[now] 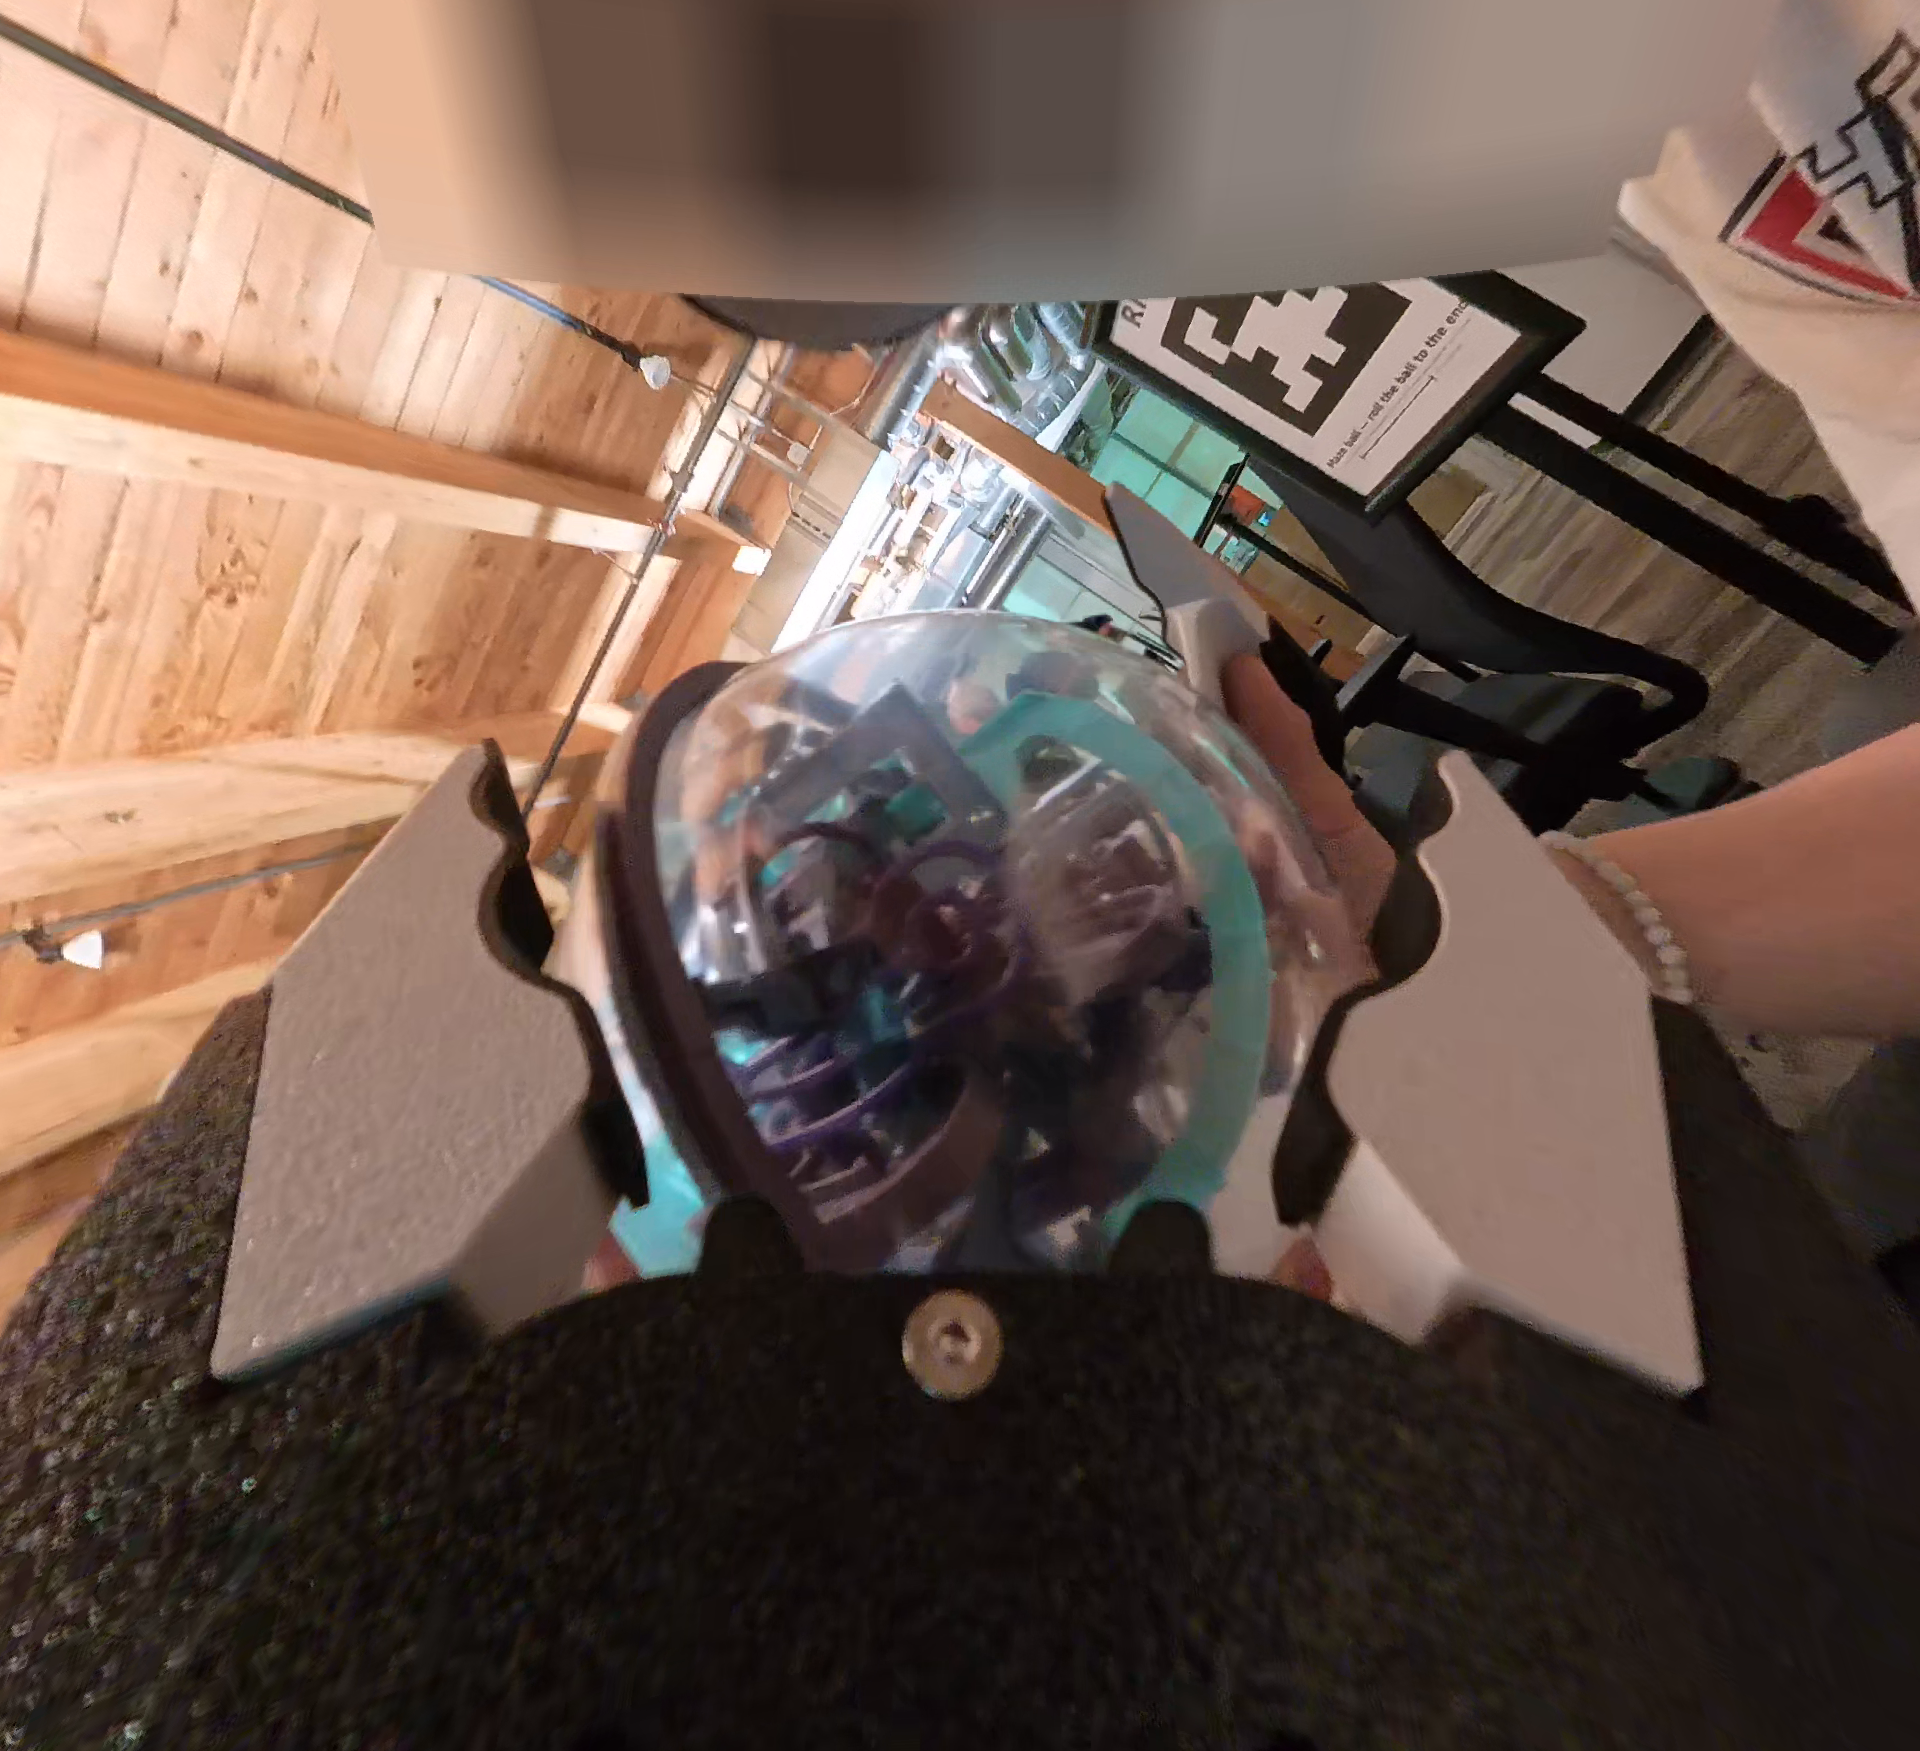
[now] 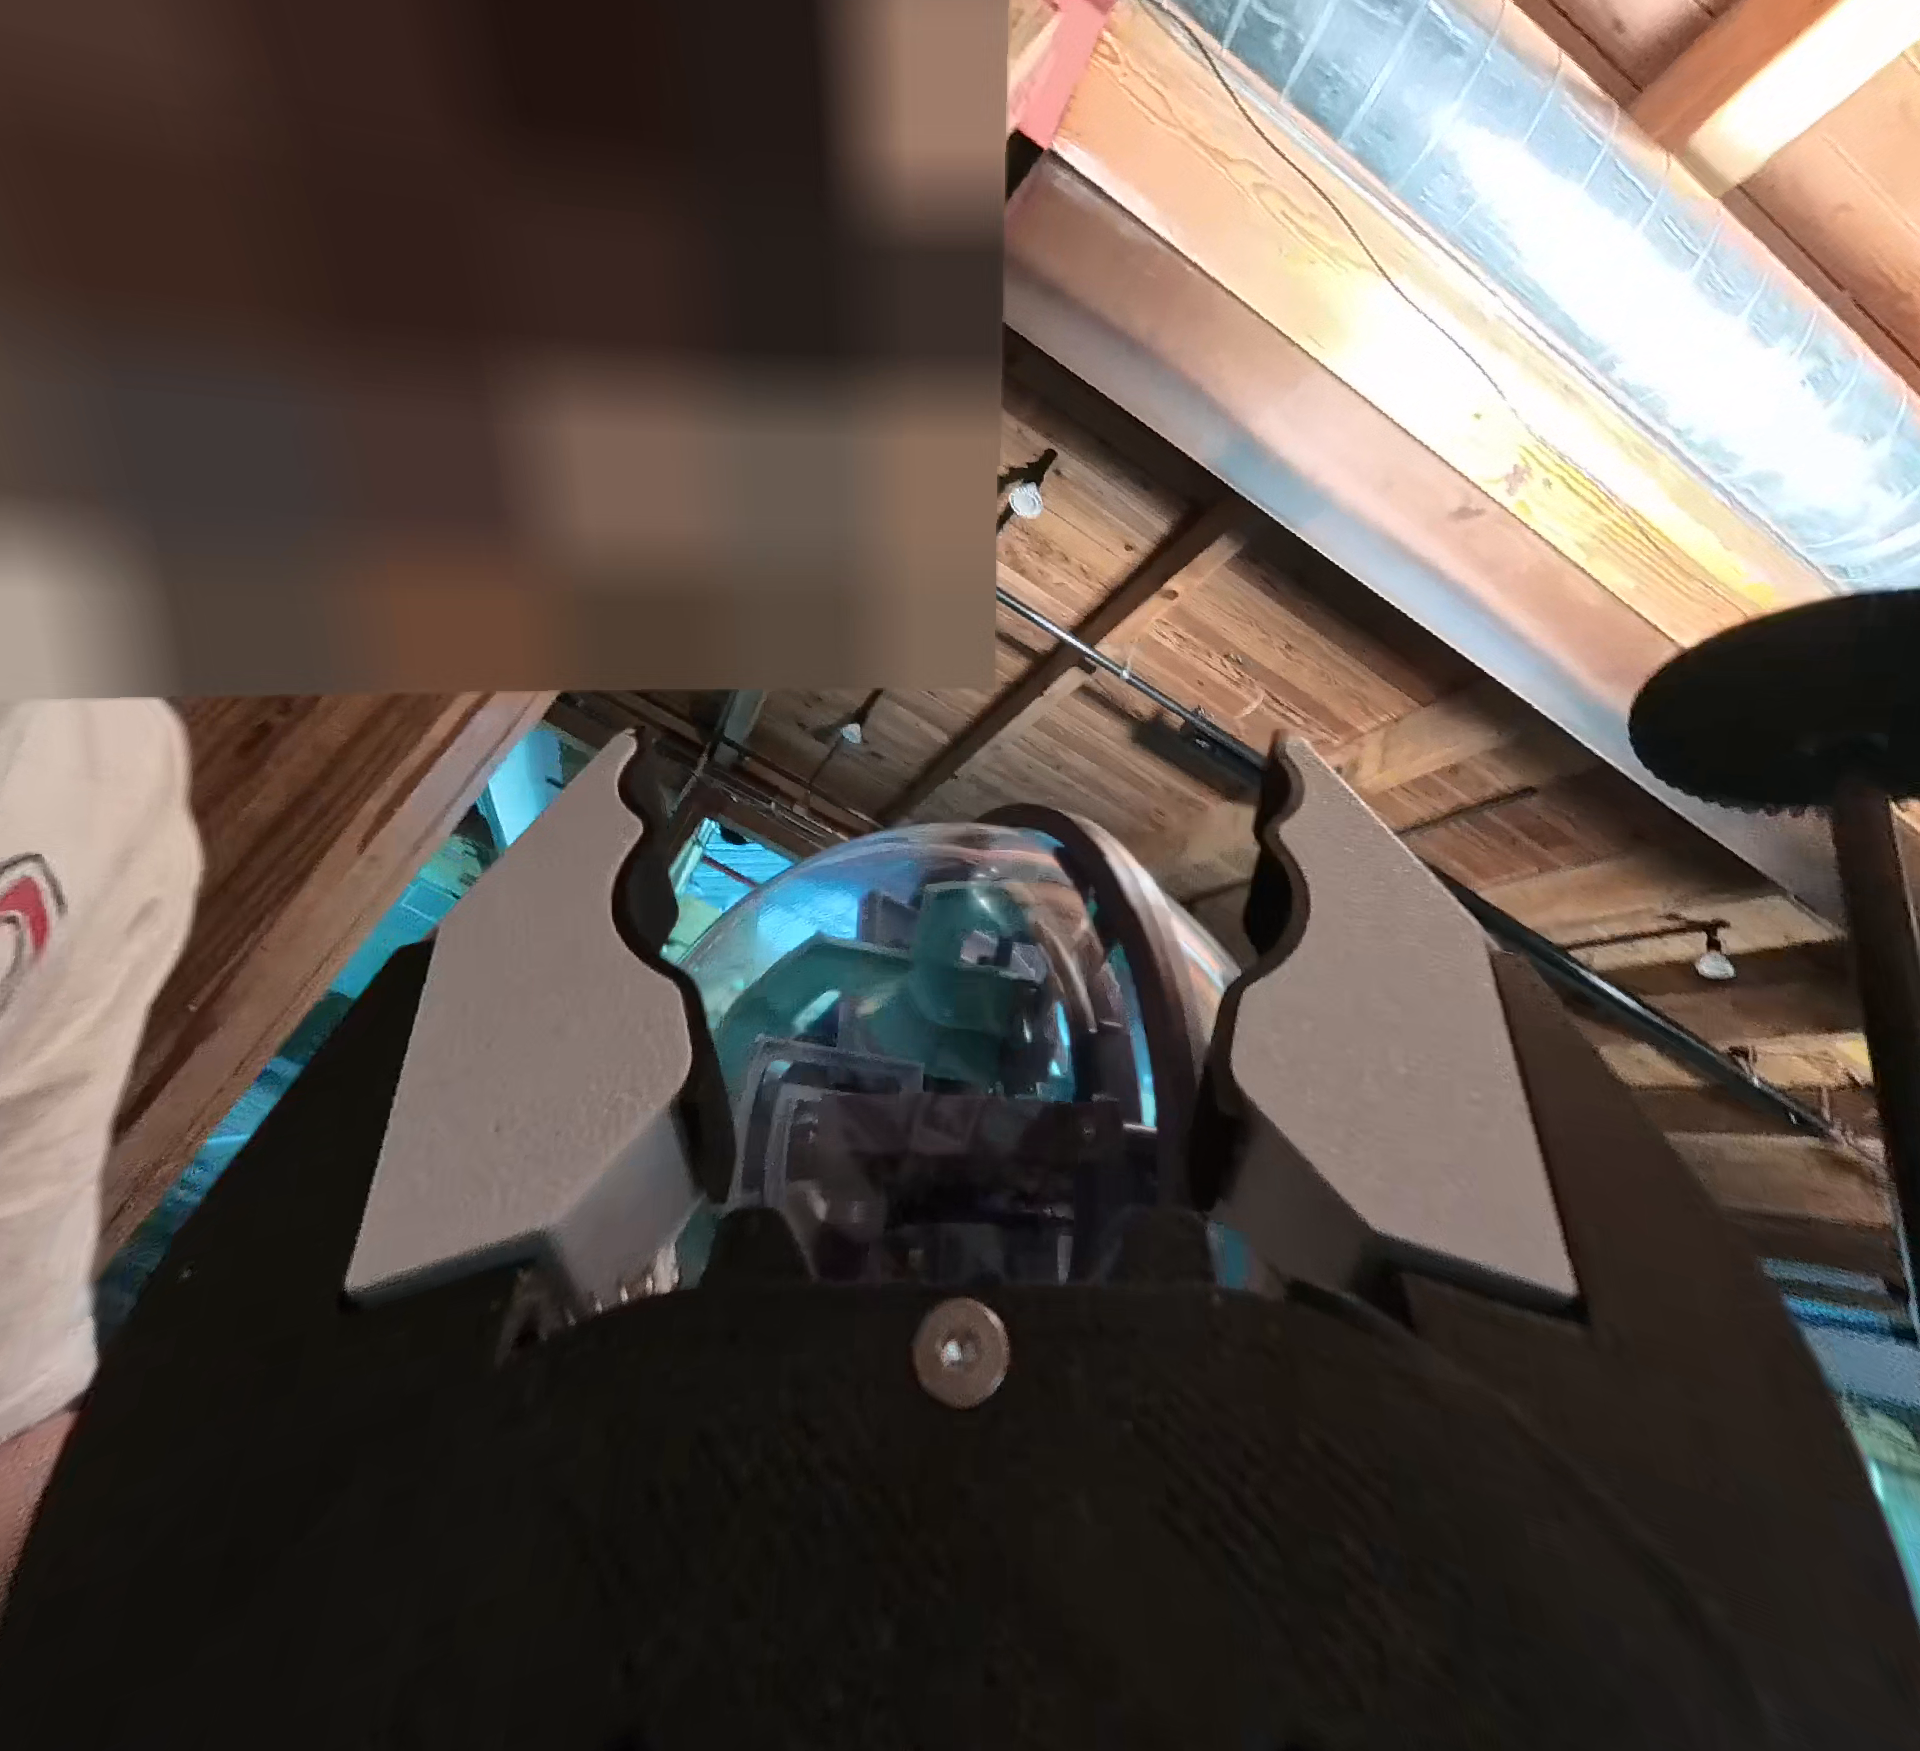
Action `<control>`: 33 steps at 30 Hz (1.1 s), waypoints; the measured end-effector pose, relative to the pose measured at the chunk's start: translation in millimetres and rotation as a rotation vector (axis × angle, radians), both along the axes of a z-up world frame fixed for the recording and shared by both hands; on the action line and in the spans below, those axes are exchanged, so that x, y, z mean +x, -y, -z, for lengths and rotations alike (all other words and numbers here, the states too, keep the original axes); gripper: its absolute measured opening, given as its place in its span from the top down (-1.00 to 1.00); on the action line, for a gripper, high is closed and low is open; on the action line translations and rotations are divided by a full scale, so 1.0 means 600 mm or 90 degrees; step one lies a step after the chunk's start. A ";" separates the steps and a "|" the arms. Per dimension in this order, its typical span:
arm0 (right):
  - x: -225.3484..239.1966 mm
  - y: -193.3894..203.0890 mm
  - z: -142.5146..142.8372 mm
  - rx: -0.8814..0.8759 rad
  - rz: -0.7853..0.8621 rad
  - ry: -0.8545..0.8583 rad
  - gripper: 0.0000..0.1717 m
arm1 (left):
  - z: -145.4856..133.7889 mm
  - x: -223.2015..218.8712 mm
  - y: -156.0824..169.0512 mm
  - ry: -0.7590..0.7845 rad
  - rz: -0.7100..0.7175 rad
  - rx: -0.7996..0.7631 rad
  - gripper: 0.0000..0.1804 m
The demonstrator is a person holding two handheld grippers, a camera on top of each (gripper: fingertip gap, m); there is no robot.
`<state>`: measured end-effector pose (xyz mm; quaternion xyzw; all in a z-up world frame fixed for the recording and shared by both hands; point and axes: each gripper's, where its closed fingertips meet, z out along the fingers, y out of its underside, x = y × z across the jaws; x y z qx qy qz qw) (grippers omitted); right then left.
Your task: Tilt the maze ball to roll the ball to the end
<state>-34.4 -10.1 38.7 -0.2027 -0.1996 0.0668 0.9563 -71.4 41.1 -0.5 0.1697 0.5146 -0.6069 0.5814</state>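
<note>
Maze ball [image 1: 966,953] held aloft between two grippers, ceiling beams behind it.
Clear, hard and smooth, the shell probably slips easily and feels light; the dark equator rim [image 1: 644,922] looks the surest place to grip. Inside sit teal, purple and dark tracks; the small ball is not discernible. Left gripper [image 1: 966,870] fingers spread wide, clamping the sphere's sides; right gripper [image 2: 951,922] fingers, narrower, close on it too.
</note>
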 end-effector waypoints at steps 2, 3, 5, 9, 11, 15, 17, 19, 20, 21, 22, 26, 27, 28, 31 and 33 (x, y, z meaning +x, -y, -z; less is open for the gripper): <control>0.017 -0.026 -0.007 -0.042 -0.003 -0.029 -0.32 | -0.001 0.015 -0.016 -0.028 -0.020 -0.022 -0.74; 0.020 -0.033 -0.012 -0.054 -0.008 -0.037 -0.29 | -0.005 0.016 -0.023 -0.037 -0.018 -0.032 -0.74; 0.013 -0.034 -0.026 -0.058 -0.016 -0.041 -0.22 | -0.020 0.003 -0.030 -0.037 0.001 -0.053 -0.74; -0.020 -0.044 -0.058 -0.078 0.011 -0.031 -0.24 | -0.052 -0.027 -0.039 -0.040 0.019 -0.091 -0.74; -0.044 -0.053 -0.073 -0.095 0.035 -0.019 -0.28 | -0.065 -0.042 -0.045 -0.047 0.024 -0.106 -0.74; -0.111 -0.049 -0.107 -0.093 0.067 0.025 -0.30 | -0.097 -0.098 -0.045 -0.018 0.050 -0.112 -0.74; -0.143 -0.042 -0.121 -0.087 0.074 0.047 -0.30 | -0.111 -0.127 -0.038 0.007 0.055 -0.103 -0.74; -0.169 -0.034 -0.133 -0.086 0.083 0.069 -0.30 | -0.120 -0.150 -0.030 0.031 0.059 -0.092 -0.74; -0.181 -0.031 -0.138 -0.088 0.092 0.080 -0.30 | -0.124 -0.158 -0.026 0.039 0.064 -0.090 -0.74; -0.191 -0.028 -0.141 -0.092 0.103 0.094 -0.30 | -0.128 -0.164 -0.022 0.044 0.070 -0.090 -0.74; -0.199 -0.026 -0.143 -0.098 0.114 0.109 -0.31 | -0.131 -0.168 -0.018 0.047 0.077 -0.090 -0.74; -0.209 -0.003 -0.144 -0.091 0.132 0.137 -0.32 | -0.137 -0.175 0.007 0.066 0.080 -0.066 -0.74; -0.207 0.005 -0.147 -0.086 0.128 0.132 -0.32 | -0.138 -0.176 0.015 0.075 0.078 -0.058 -0.74; -0.204 0.013 -0.149 -0.081 0.123 0.125 -0.31 | -0.138 -0.174 0.022 0.082 0.074 -0.048 -0.74; -0.191 0.030 -0.156 -0.070 0.123 0.105 -0.31 | -0.134 -0.161 0.042 0.097 0.053 -0.019 -0.74; -0.178 0.036 -0.157 -0.069 0.134 0.090 -0.31 | -0.133 -0.145 0.048 0.089 0.050 -0.017 -0.74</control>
